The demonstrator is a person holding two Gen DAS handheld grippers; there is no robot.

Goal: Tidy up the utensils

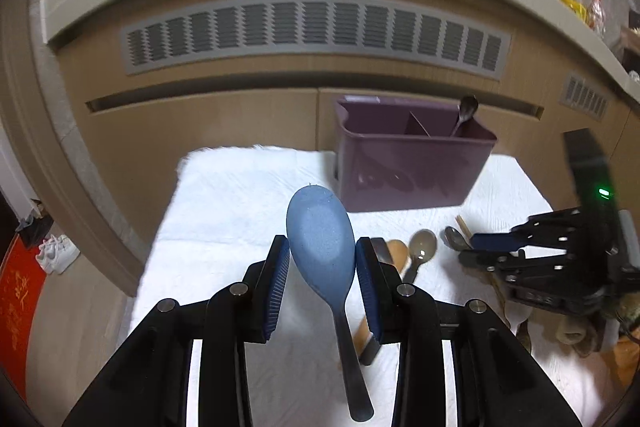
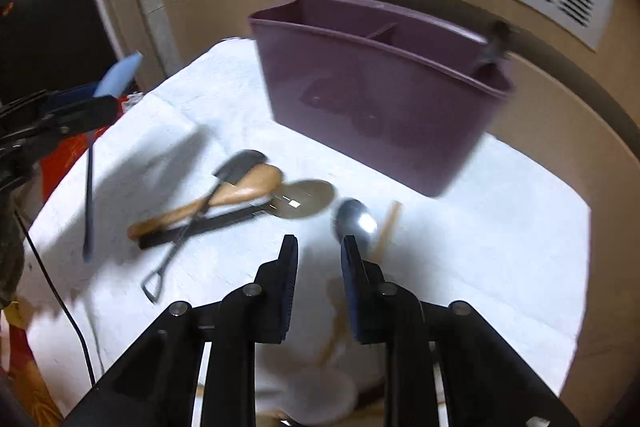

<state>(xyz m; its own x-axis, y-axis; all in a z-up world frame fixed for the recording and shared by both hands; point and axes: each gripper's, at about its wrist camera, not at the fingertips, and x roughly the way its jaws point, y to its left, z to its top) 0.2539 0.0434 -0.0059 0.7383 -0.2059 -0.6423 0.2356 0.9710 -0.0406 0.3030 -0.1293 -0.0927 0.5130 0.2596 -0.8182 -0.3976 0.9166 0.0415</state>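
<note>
Your left gripper point(image 1: 322, 259) has its fingers clenched on the bowl of the blue plastic rice paddle with a dark handle point(image 1: 322, 247), held clear above the white cloth-covered counter point(image 1: 224, 211). The handle hangs down toward you, tilted slightly. It looks light and stiff, but the smooth rounded bowl could slip or swing between the pads; a hold at the neck would probably steady it better.

Your right gripper point(image 2: 319, 253) hovers low over the cloth with its fingers parted and nothing between them. Its right finger point(image 2: 352, 259) sits just beside the shiny steel spoon point(image 2: 354, 221), which lies flat; judged from here, that spoon is thin and slick, best pinched across the handle. Beyond it lie a wooden spoon point(image 2: 240, 189), a black spatula point(image 2: 236, 169) and a translucent brown spoon point(image 2: 308, 203), overlapping.

Farthest stands the purple plastic divided utensil caddy point(image 1: 408, 171), upright, with a dark metal spoon point(image 1: 466, 115) already in its right compartment.
</note>
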